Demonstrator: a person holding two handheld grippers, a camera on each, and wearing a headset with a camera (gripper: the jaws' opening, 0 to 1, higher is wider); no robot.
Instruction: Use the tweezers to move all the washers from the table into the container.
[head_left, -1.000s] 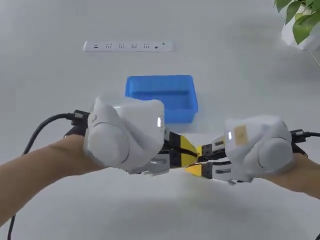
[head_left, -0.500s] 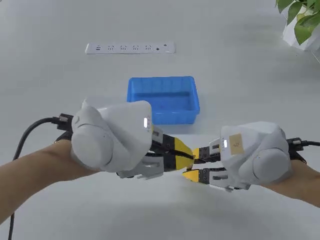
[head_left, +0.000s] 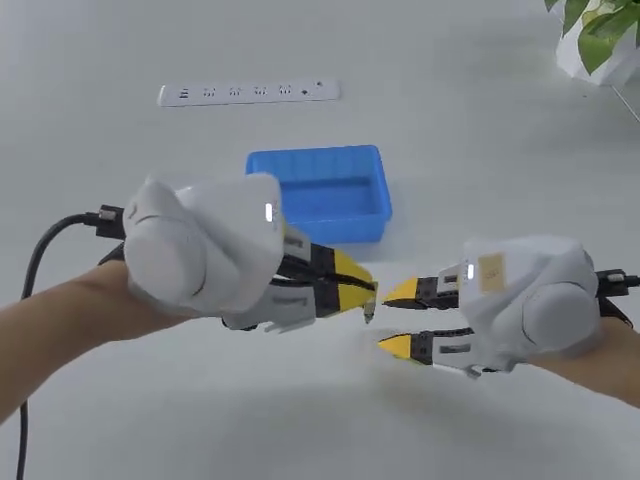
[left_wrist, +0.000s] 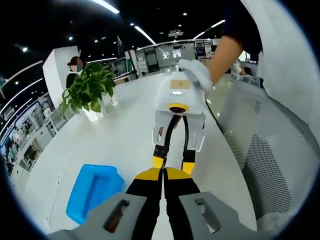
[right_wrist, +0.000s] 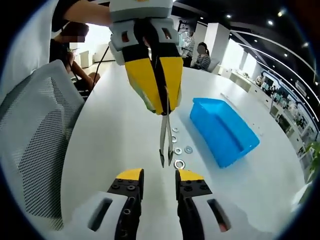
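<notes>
Several washers (right_wrist: 178, 150) lie on the table (right_wrist: 115, 130), none seen in the container (right_wrist: 223, 131) at their two o'clock; left gripper (right_wrist: 159, 107) clamps the tweezers (right_wrist: 164, 124), right gripper (right_wrist: 155, 175) gapes empty.

no legible text, no readable labels

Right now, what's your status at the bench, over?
Status: left tool shut on tweezers, right tool open. Loose washers on table by tweezers' tips, container beyond. Nothing in the way.
</notes>
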